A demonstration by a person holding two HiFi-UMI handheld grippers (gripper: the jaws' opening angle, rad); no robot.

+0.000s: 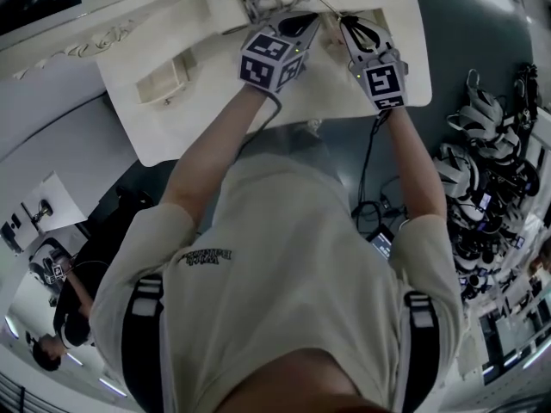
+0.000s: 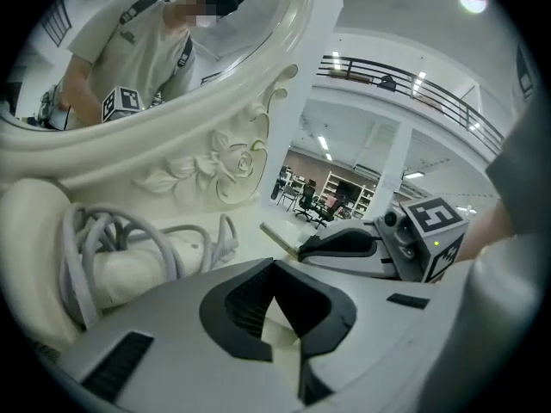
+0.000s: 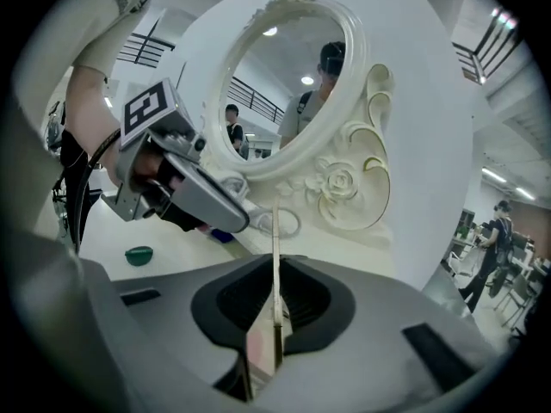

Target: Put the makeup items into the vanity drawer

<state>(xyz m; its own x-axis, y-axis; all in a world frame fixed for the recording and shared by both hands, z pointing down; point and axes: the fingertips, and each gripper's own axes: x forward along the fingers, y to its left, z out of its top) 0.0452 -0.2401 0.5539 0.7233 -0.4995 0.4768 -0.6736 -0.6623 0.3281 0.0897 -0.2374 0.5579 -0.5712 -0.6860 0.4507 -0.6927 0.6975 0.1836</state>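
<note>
My right gripper (image 3: 275,269) pinches a thin cream stick (image 3: 275,222), upright between its jaws, over the vanity top (image 1: 344,93) before the mirror (image 3: 284,84). My left gripper (image 2: 274,269) hangs just beside it, jaws pressed together, empty. Only the right gripper view shows a small green thing (image 3: 138,255) lying on the top.

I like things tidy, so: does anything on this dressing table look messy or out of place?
Yes: a grey cable lies loosely tangled over a white roll beside the mirror's carved frame. Nothing looks spilled or broken.
</note>
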